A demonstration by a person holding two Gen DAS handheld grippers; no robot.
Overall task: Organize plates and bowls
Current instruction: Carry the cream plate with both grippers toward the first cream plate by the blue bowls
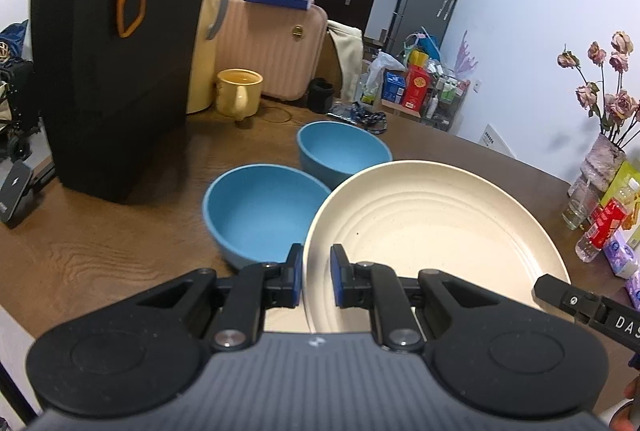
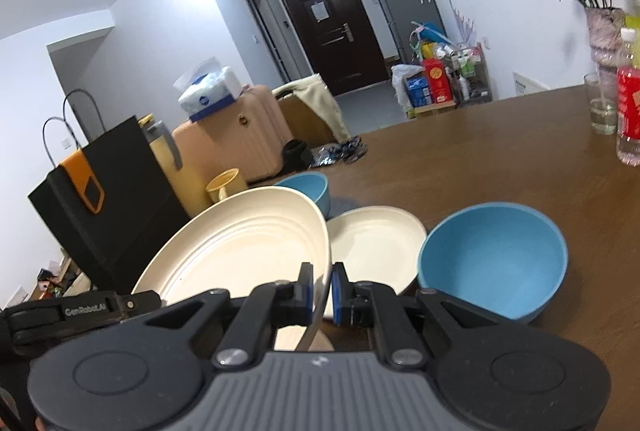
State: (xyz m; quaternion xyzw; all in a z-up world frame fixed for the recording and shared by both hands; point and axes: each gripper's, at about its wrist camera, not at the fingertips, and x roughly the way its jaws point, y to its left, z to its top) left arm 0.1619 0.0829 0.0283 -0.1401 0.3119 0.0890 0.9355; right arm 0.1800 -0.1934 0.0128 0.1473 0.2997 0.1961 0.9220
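A large cream plate is held tilted above the brown table; it also shows in the right wrist view. My left gripper has its pads on either side of the plate's left rim. My right gripper is shut on the plate's right rim. A second cream plate lies flat on the table beyond it. A blue bowl stands right of that plate. Two blue bowls stand left of the held plate; the far one also shows in the right wrist view.
A black paper bag stands at the left on the table, with a yellow mug and a yellow jug behind. A vase of dried roses, a glass and bottles stand at the right edge.
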